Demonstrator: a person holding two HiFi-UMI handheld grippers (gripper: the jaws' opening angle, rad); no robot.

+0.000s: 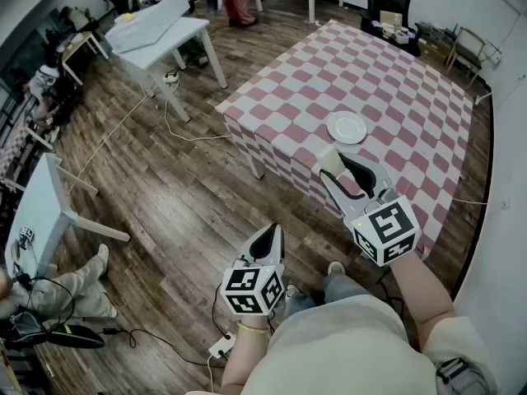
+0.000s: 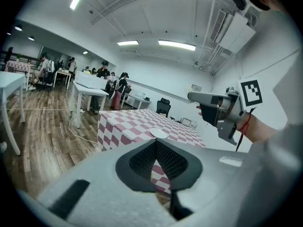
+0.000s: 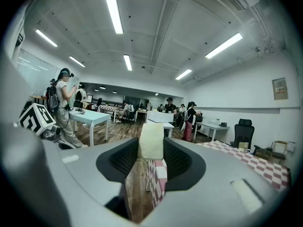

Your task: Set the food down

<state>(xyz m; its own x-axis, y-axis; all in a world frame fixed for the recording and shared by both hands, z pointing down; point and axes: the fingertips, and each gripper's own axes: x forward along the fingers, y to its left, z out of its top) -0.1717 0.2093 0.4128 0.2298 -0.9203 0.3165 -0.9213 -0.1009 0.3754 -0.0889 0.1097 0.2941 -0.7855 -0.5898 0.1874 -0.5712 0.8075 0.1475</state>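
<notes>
The table (image 1: 395, 72), draped in a pink-and-white checked cloth, filled the upper right of the head view. A white plate (image 1: 346, 127) sat empty on it, near the edge closest to the person.

The right gripper (image 1: 338, 163) reached in over that near edge, roughly level. Its jaws were clamped on a pale, cream-coloured block of food (image 3: 152, 141), which stood upright between the pads, just short of the plate. The left gripper (image 1: 270, 235) hung back over the wooden floor with its jaws together and nothing between them.

The step in hand looked to be the carry to the plate. Doing it well probably called for:
- a short advance until the block was over the plate's centre;
- a slow descent that kept the block upright;
- parting the jaws only once its base rested on the plate, since the block looked soft and a drop might have toppled it.
</notes>
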